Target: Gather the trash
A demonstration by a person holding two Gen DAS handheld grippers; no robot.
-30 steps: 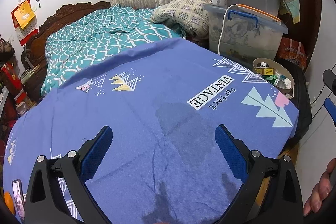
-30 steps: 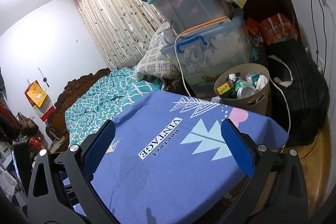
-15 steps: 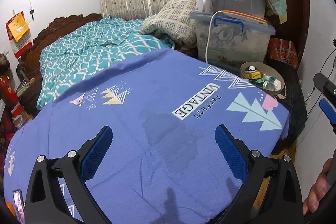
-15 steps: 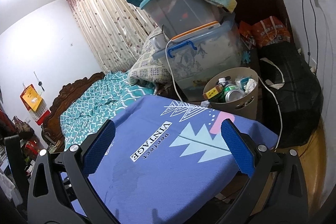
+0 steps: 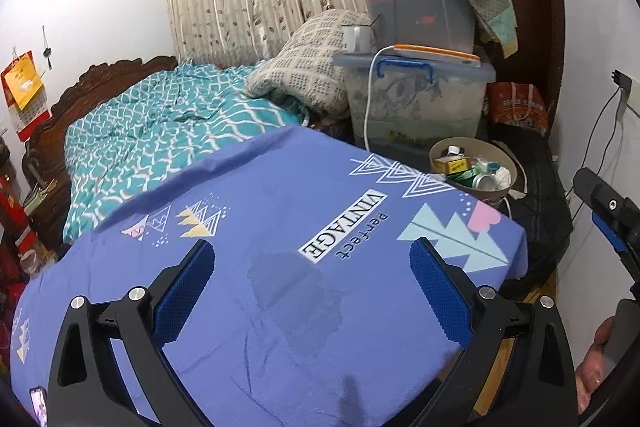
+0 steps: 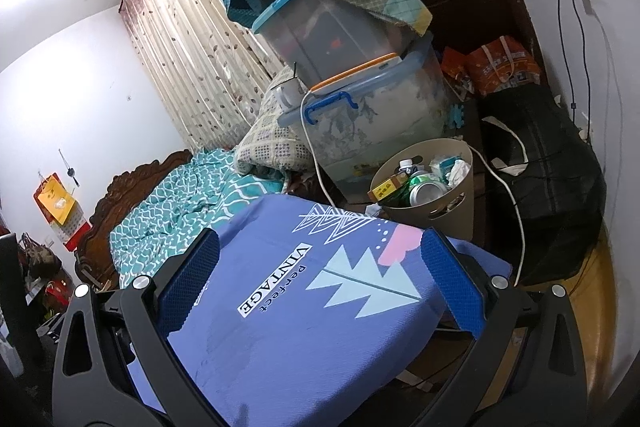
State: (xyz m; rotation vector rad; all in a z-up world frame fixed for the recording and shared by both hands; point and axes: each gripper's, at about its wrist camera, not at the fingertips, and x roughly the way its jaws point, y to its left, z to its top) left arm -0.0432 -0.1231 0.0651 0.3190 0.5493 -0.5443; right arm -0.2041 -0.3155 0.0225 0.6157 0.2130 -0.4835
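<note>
A beige trash bin (image 5: 496,147) (image 6: 460,203) stands on the floor past the far right corner of the blue-cloth table (image 5: 280,211) (image 6: 280,327). It holds a can (image 6: 426,191), a yellow box (image 6: 386,189), a small bottle and crumpled paper. My left gripper (image 5: 312,287) hangs open over the cloth, nothing between its fingers. My right gripper (image 6: 320,283) is open too, above the table's right end, short of the bin. The right gripper's body (image 5: 612,211) and a hand (image 5: 596,367) show at the left wrist view's right edge.
Stacked plastic storage boxes (image 6: 360,99) with a white cable stand behind the bin. A black bag (image 6: 552,179) lies to its right by the wall. A bed with a teal cover (image 5: 160,131) runs along the table's far side. A damp patch (image 5: 296,295) marks the cloth.
Both grippers have pulled back and tilted up a little, so the bin and table sit lower and nearer in view. Both stay open and hold nothing.
</note>
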